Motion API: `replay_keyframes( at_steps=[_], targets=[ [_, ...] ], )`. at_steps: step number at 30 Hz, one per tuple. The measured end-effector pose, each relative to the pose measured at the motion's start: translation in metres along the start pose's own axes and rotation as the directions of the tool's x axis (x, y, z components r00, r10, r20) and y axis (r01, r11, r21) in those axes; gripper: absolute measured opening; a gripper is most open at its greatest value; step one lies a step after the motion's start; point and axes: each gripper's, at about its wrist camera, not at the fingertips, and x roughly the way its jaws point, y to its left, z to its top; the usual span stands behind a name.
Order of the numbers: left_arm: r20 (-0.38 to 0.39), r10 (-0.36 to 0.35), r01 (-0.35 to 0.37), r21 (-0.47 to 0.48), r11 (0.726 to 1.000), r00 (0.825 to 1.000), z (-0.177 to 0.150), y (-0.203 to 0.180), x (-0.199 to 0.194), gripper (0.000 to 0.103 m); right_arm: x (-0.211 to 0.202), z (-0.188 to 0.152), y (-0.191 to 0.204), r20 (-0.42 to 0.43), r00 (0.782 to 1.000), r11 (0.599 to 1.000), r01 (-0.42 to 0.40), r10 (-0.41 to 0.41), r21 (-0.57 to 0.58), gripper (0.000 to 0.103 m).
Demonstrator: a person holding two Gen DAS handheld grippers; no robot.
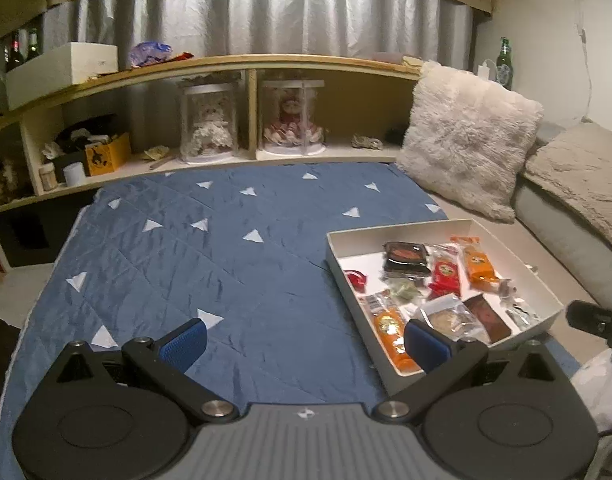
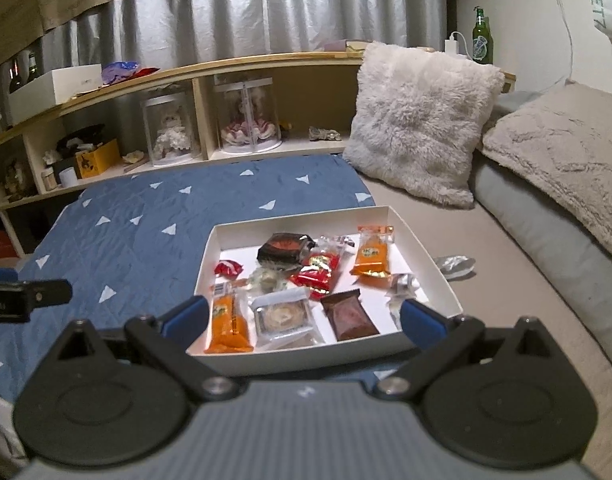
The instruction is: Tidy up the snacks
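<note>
Blue quilted cloth point(image 1: 210, 264) with white triangles covers the left of the bed, and a fluffy pale cushion point(image 2: 422, 128) leans at the far right. A white shallow box point(image 2: 422, 240) sits at the cloth's right edge, partly on the bare beige sheet, and holds the snacks: two orange packets point(image 2: 372, 256), one far right and one near left, a black packet point(image 2: 284, 248) at the far side, a red packet point(image 2: 318, 274) in the middle, a brown packet point(image 2: 348, 316) and a clear-wrapped round biscuit point(image 2: 282, 316) at the near edge. The right gripper point(image 2: 304, 316) hangs level just before the box's near wall, jaws spread wide, holding nothing. The left gripper point(image 1: 306, 340) hovers low over the cloth, left of the box, equally wide and empty.
</note>
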Motion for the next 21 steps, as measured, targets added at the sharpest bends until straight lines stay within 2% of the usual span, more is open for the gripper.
replay_keyframes(
  at_steps=[3, 21],
  targets=[
    [0.012, 0.025, -0.025, -0.001, 1.0, 1.0, -0.004, 0.0013, 0.0025, 0.103, 0.001, -0.0024, 0.0016, 0.008, 1.0, 1.0, -0.001, 0.001, -0.006, 0.102],
    [0.016, 0.007, -0.007, -0.015, 1.0, 1.0, -0.0087, 0.0038, 0.0029, 0.103, 0.0062, -0.0056, 0.0032, 0.011, 1.0, 0.999, 0.007, -0.007, -0.032, 0.102]
  ],
)
